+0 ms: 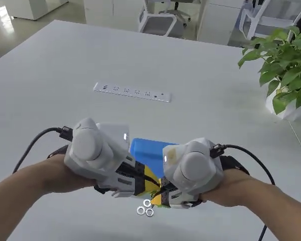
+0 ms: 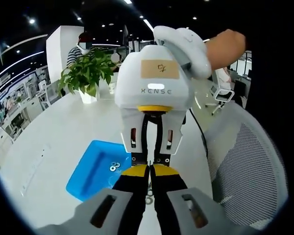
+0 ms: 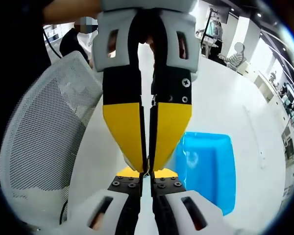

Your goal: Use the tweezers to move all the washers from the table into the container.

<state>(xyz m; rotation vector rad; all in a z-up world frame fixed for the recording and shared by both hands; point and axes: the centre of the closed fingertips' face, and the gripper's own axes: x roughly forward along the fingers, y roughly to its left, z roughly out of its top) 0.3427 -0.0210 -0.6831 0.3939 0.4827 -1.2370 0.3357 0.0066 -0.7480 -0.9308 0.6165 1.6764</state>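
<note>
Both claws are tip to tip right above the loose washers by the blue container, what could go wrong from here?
The left claw and right claw meet tip to tip just over three loose washers; a dip could knock them across the table. I can't tell what, if anything, they pinch, so a handover could slip.

Power strip [image 1: 132, 92] well ahead of left gripper [image 1: 151, 187]; potted plant [image 1: 286, 65] ahead and right of right gripper [image 1: 164, 197].
</note>
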